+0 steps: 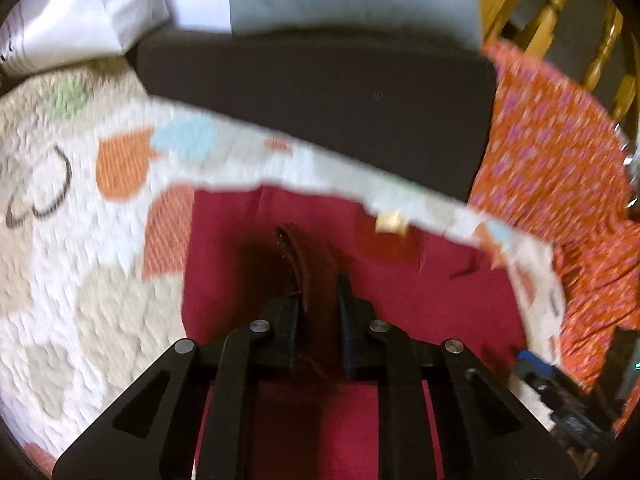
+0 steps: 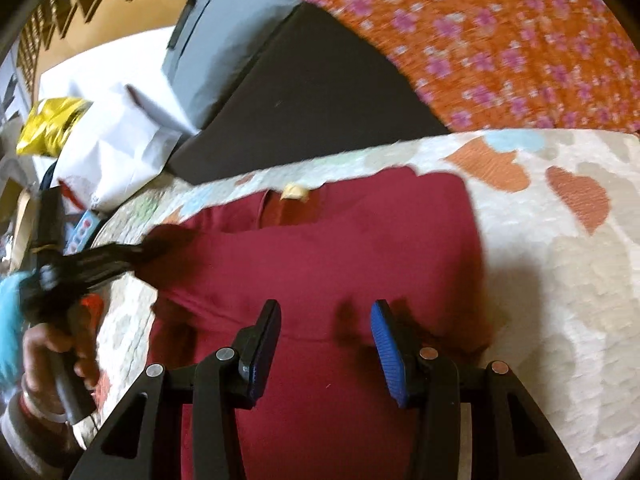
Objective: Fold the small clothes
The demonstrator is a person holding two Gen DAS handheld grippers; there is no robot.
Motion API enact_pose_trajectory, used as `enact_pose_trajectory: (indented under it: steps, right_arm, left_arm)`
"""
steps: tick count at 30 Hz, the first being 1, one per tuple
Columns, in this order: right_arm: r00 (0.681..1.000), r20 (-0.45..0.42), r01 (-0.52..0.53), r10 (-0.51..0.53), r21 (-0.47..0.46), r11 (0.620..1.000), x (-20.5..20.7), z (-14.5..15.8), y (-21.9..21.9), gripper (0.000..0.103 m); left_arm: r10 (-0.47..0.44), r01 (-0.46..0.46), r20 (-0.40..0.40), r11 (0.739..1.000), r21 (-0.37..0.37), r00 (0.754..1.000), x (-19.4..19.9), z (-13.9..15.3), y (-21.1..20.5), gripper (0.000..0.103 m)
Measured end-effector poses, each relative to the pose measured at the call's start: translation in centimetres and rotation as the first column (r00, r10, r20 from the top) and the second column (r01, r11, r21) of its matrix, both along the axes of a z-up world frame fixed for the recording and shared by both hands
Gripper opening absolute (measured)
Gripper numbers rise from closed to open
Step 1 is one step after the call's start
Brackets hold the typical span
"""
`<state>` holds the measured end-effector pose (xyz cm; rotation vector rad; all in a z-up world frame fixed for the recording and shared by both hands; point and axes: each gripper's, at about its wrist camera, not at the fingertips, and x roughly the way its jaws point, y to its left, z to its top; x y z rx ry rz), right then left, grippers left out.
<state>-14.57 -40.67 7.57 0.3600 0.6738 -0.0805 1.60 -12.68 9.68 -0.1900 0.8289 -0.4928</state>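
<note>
A small dark red garment (image 1: 420,292) lies on a quilted mat with heart patches (image 1: 80,240). My left gripper (image 1: 318,300) is shut on a raised fold of the red garment's edge, pinched between its fingers. In the right wrist view the red garment (image 2: 340,248) lies spread flat, its neck with a yellow label (image 2: 294,192) at the far side. My right gripper (image 2: 325,320) is open just above the cloth, holding nothing. The left gripper (image 2: 132,258) shows at the left of that view, gripping the garment's left edge.
A black pad (image 1: 320,92) lies beyond the mat, with an orange floral cloth (image 1: 560,168) to the right, grey and white packages (image 2: 224,40) and a yellow bag (image 2: 52,124) behind. Wooden chair spindles (image 1: 552,16) stand at far right.
</note>
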Motion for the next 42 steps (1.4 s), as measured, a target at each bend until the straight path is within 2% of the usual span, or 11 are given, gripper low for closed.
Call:
enact_pose_trajectory:
  steps: [5, 8, 10, 12, 18, 21, 25, 29, 39, 40, 42]
  right_arm:
    - [1.000, 0.013, 0.028, -0.027, -0.079, 0.996, 1.7, 1.0, -0.2, 0.045]
    - [0.993, -0.090, 0.064, -0.082, -0.185, 0.981, 4.6, -1.2, -0.6, 0.045]
    - [0.979, -0.177, 0.060, -0.099, -0.216, 0.974, 6.1, -3.2, -1.3, 0.045]
    - [0.982, -0.164, 0.051, -0.090, -0.233, 0.971, 5.7, -2.8, -1.3, 0.045]
    - [0.986, -0.156, 0.028, -0.066, -0.236, 0.971, 2.3, -1.4, -0.1, 0.047]
    - [0.972, -0.220, 0.022, -0.083, -0.263, 0.965, 3.0, -3.9, -0.2, 0.047]
    - [0.977, -0.198, 0.029, -0.074, -0.225, 0.974, 2.0, -2.2, 0.0, 0.047]
    - [0.982, -0.172, 0.035, -0.074, -0.220, 0.975, -0.6, -0.8, 0.6, 0.047]
    - [0.961, -0.245, 0.095, -0.130, -0.150, 0.984, -3.1, -5.0, -0.2, 0.047]
    - [0.965, -0.234, 0.095, -0.123, -0.124, 0.988, -3.3, -5.4, -0.5, 0.046]
    - [0.977, -0.179, 0.097, -0.113, -0.095, 0.991, -3.9, -5.3, -1.0, 0.016]
  left_arm:
    - [0.072, -0.071, -0.029, 0.997, 0.037, 0.997, 2.1, -0.8, 2.2, 0.015]
    - [0.081, -0.071, -0.164, 0.995, 0.071, 0.983, 3.3, -4.7, 2.3, 0.015]
    - [0.094, -0.073, -0.177, 0.990, 0.123, 0.980, 3.3, -6.0, 1.8, 0.015]
    - [0.096, -0.073, -0.159, 0.987, 0.142, 0.983, 3.0, -5.9, 1.6, 0.015]
    - [0.107, -0.084, -0.102, 0.975, 0.206, 0.989, 2.6, -5.9, 1.6, 0.019]
    - [0.109, -0.088, -0.103, 0.977, 0.196, 0.989, 2.5, -6.3, 1.5, 0.023]
    - [0.107, -0.086, -0.124, 0.983, 0.165, 0.986, 1.3, -5.6, 2.6, 0.023]
    - [0.100, -0.079, -0.159, 0.988, 0.136, 0.982, -0.7, -5.2, 4.4, 0.050]
    - [0.081, -0.044, -0.181, 0.979, 0.200, 0.980, -5.2, -6.8, 5.7, 0.051]
    - [0.092, -0.051, -0.187, 0.976, 0.214, 0.978, -5.3, -7.3, 5.8, 0.051]
    - [0.113, -0.062, -0.207, 0.969, 0.239, 0.972, -5.3, -8.6, 6.0, 0.051]
